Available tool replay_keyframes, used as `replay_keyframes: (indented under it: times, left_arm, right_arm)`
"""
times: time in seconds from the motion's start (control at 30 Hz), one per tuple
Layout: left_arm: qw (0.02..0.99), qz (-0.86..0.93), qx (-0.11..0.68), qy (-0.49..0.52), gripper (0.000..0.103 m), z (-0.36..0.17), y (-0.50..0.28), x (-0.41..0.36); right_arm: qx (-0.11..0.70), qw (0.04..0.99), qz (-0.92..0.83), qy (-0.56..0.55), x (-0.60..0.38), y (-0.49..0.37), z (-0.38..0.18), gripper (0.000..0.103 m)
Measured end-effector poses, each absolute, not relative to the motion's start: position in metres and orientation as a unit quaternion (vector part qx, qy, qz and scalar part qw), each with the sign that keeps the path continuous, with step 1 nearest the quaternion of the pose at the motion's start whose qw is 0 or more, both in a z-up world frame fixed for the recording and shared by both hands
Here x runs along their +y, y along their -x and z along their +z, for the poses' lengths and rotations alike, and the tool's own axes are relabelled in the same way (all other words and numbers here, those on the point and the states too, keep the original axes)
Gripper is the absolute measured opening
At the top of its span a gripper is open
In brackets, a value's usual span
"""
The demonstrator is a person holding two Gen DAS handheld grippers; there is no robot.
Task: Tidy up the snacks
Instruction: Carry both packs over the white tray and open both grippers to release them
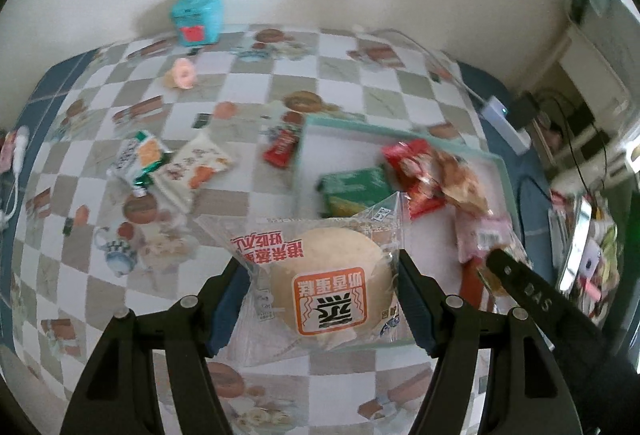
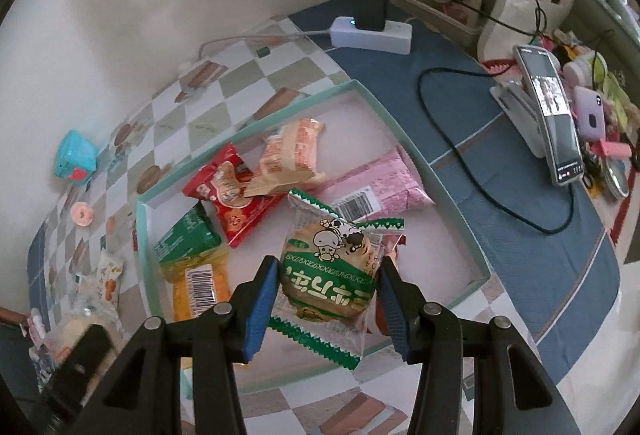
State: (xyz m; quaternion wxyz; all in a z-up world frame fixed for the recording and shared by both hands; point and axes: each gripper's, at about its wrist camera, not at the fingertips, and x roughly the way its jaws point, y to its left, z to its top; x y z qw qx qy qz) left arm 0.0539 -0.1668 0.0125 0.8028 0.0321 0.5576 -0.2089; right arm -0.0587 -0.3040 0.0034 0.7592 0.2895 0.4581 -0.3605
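My left gripper (image 1: 322,289) is shut on a clear-wrapped round steamed cake (image 1: 330,277) with an orange label, held above the table at the near edge of the teal-rimmed tray (image 1: 362,127). My right gripper (image 2: 328,293) is shut on a green-and-white mushroom biscuit packet (image 2: 334,271), held over the tray (image 2: 452,203). In the tray lie a red packet (image 2: 230,191), a green packet (image 2: 186,239), an orange packet (image 2: 200,291), a pale orange packet (image 2: 292,155) and a pink packet (image 2: 380,183). On the cloth left of the tray lie a red bar (image 1: 282,147) and two white packets (image 1: 138,157) (image 1: 196,165).
A teal box (image 1: 197,17) and a pink ring (image 1: 184,73) sit at the table's far side by the wall. A white power strip (image 2: 372,33) with a black charger, cables, a phone on a stand (image 2: 554,115) and clutter lie to the right on blue cloth.
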Motion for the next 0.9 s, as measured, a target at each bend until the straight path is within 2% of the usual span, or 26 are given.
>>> replay_keyframes:
  times: [0.63,0.83,0.9]
  left_arm:
    - [0.792,-0.248,0.556,-0.038,0.071,-0.004,-0.047,-0.208]
    - [0.785,-0.26,0.562,-0.028,0.074,-0.008,-0.047,-0.21]
    - [0.786,-0.257,0.562,-0.029,0.078,-0.009,-0.048,-0.209]
  right_arm:
    - [0.463,0.746,-0.366,-0.31,-0.318,0.065,-0.006,0.053]
    - [0.463,0.74,-0.37,-0.318,-0.322,0.068,-0.007,0.053]
    - [0.463,0.74,-0.37,-0.319,-0.323,0.068,-0.007,0.053]
